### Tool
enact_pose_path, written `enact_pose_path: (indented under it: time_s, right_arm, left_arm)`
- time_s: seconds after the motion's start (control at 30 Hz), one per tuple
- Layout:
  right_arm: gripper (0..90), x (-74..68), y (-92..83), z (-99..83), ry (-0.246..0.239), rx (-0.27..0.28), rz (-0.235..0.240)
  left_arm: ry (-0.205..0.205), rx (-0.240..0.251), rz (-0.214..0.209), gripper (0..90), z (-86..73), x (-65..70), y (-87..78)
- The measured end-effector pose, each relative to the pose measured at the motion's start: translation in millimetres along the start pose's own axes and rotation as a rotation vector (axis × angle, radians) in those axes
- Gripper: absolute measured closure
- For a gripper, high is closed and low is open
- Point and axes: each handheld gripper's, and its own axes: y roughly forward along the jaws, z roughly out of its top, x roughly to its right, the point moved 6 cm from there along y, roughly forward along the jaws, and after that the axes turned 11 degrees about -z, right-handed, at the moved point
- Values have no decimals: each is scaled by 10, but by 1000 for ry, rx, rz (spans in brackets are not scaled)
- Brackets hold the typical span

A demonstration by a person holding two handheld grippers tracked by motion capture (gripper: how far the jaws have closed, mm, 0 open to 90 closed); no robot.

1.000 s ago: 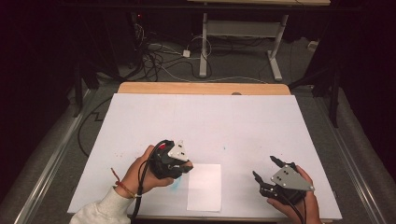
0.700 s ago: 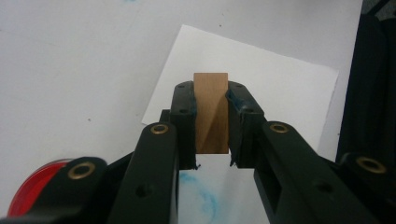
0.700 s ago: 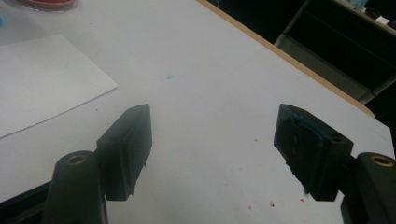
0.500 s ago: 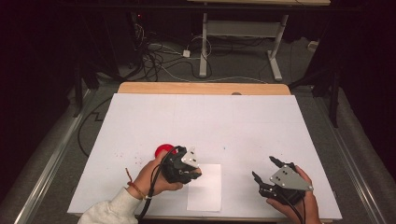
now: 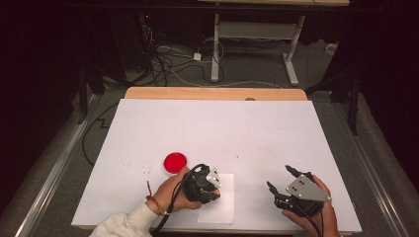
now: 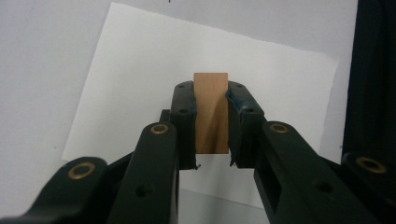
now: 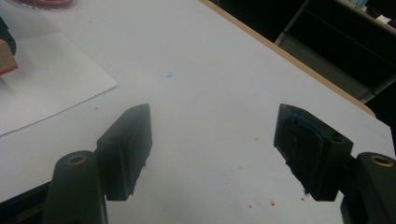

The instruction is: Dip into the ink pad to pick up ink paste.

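My left gripper [image 5: 213, 186] is shut on a small wooden block [image 6: 211, 112], clamped upright between the jaws. In the left gripper view it hangs right over a white sheet of paper [image 6: 140, 70]. In the high view the sheet [image 5: 222, 210] lies near the table's front edge, partly under that hand. A round red pad [image 5: 175, 161] sits just left of the hand. My right gripper [image 5: 278, 177] stays at the front right, open with nothing between its fingers [image 7: 128, 149]. The block's end [image 7: 5, 58] peeks in at the left edge of the right gripper view.
The white tabletop [image 5: 222, 123] has small red specks [image 5: 143, 168] near the pad and a faint blue spot [image 7: 169, 74]. A wooden strip [image 5: 212, 94] runs along the far edge. Cables and a desk frame [image 5: 217, 44] lie on the floor beyond.
My left hand has moved right and down from over the red pad to above the paper, uncovering the pad. The right hand has stayed put.
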Motion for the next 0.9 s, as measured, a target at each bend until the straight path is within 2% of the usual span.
enact_pose_path:
  time_s: [0.07,0.13,0.27,0.53,0.7,0.9]
  right_arm:
    - [288,-4,-1,-2,1,-4,0]
    - [288,-7,-1,-3,-1,-5,1]
    - [288,-3,-1,-2,-1,-3,-1]
    - [287,-16,1,2,-4,-4,2]
    - [287,-28,6,6,-3,-4,1]
    - [287,-27,9,3,-3,-5,0]
  left_arm:
    - [-5,-11,14,734,-7,-18,50]
    - [-3,-16,6,734,-14,-28,101]
    - [-18,-18,3,735,-14,-32,108]
    - [-33,-68,3,736,22,-35,115]
    - [-37,-69,-15,737,22,-53,113]
    - [-34,-75,-4,737,26,-43,119]
